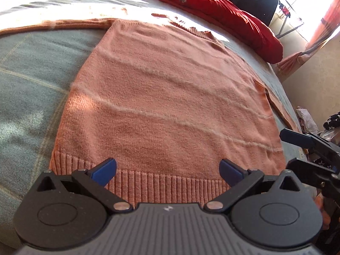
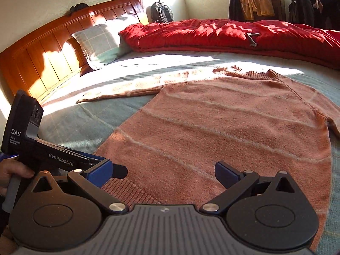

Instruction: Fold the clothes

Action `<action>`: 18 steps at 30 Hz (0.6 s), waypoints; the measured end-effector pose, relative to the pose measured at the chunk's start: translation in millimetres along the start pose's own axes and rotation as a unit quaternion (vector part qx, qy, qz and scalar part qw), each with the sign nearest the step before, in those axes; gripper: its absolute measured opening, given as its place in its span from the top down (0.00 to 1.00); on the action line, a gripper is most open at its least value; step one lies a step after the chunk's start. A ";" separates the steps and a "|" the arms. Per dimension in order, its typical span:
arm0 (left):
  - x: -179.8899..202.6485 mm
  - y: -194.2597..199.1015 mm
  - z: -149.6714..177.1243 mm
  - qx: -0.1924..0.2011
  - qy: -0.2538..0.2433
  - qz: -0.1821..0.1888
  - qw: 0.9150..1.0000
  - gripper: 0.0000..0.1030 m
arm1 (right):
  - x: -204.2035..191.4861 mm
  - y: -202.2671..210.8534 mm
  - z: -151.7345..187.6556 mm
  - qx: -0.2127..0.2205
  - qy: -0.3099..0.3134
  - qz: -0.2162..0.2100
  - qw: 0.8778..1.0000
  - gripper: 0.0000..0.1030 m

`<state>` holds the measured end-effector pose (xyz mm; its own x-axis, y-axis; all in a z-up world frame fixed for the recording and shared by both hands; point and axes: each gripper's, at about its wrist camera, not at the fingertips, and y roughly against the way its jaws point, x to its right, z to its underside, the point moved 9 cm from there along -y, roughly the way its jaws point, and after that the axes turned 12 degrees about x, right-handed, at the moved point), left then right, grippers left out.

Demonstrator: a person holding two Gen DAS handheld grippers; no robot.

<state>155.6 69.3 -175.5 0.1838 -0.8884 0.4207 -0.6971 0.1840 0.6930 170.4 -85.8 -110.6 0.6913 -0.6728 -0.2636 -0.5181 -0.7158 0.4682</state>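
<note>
A salmon-orange knit sweater (image 1: 165,97) with thin pale stripes lies flat on the bed, ribbed hem toward me, collar at the far end. One sleeve (image 2: 119,96) stretches out to the left. My left gripper (image 1: 167,171) hovers open just over the ribbed hem (image 1: 161,184), holding nothing. My right gripper (image 2: 163,175) is open too, over the hem's right part (image 2: 131,191). The right gripper shows at the right edge of the left wrist view (image 1: 301,148). The left gripper (image 2: 114,170), held by a hand (image 2: 12,176), shows at the left of the right wrist view.
The sweater rests on a grey-green checked bedspread (image 1: 31,80). A red quilt (image 2: 223,34) lies along the far side. A pillow (image 2: 102,40) and wooden headboard (image 2: 42,57) stand at the left. Bags and clutter (image 1: 308,119) sit beyond the bed's right edge.
</note>
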 end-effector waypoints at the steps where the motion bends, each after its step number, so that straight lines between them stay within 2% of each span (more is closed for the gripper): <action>1: -1.7 -4.3 3.4 -0.007 0.001 -0.004 1.000 0.01 | 0.7 0.4 -0.6 0.001 0.001 0.001 1.000 0.00; 4: 0.7 -2.0 -2.8 -0.010 -0.005 -0.003 1.000 0.01 | 4.7 1.6 -3.0 0.004 0.004 0.007 1.000 0.00; 6: 1.7 2.5 -23.4 0.006 -0.002 -0.002 1.000 0.01 | 9.2 1.2 -5.6 0.006 -0.004 0.009 1.000 0.00; 9: 3.4 4.3 -72.0 0.043 -0.013 -0.011 0.999 0.01 | 17.0 -0.6 -8.6 0.009 -0.017 0.011 1.000 0.00; 12: 7.3 -7.1 -126.0 0.078 -0.015 -0.002 0.997 0.01 | 25.6 -6.9 -5.1 0.000 -0.026 0.016 1.000 0.00; 18: 4.4 -65.6 -212.8 0.116 -0.004 0.005 0.993 0.01 | 42.5 -26.0 3.4 -0.018 -0.054 0.023 0.998 0.00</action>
<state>349.6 142.9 -94.5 0.1714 -0.8910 0.4205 -0.8394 0.0914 0.5358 211.6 -96.5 -136.8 0.6088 -0.7217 -0.3294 -0.5282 -0.6785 0.5105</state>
